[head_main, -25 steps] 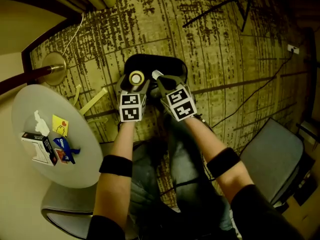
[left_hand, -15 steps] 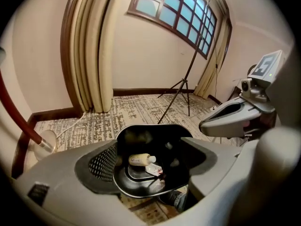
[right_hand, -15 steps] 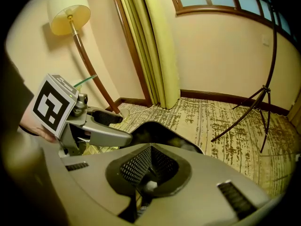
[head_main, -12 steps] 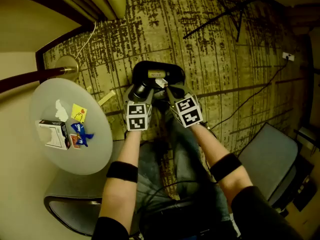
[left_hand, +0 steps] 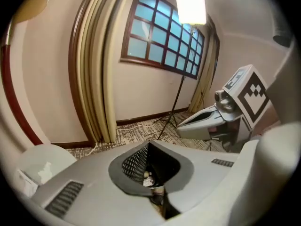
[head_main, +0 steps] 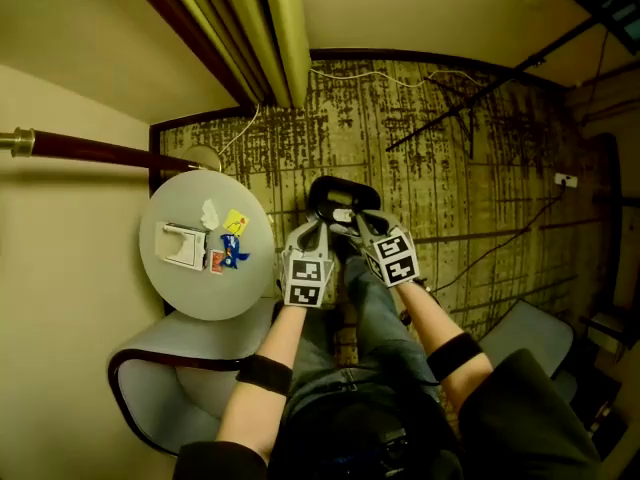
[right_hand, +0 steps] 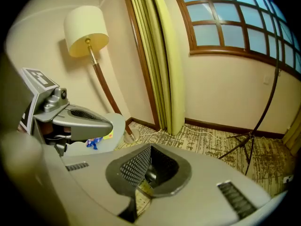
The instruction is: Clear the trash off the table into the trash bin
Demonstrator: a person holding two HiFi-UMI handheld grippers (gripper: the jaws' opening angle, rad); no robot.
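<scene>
Left gripper [head_main: 316, 230] is shut: its jaws have just been closing, with nothing between them. Right gripper [head_main: 363, 222] is shut and empty too. Both hang side by side above the trash bin [head_main: 326, 190], which stands on the carpet just beside the round table [head_main: 200, 296] and already holds a few pieces.

Step, as judged: nothing in hand, so a fresh pick from the table is due.

Trash on the table: white box [head_main: 184, 246], blue wrapper [head_main: 233, 254], yellow paper [head_main: 236, 221] and tissue [head_main: 209, 213], clustered together and well apart from both grippers.

Next move calls for opening the jaws, swinging left and coming down over one piece.

Room: the table's near rim is bare. A grey chair [head_main: 170, 353] sits under that edge and a lamp pole [head_main: 100, 151] runs beyond the far edge. Carpet right of the bin lies open.
</scene>
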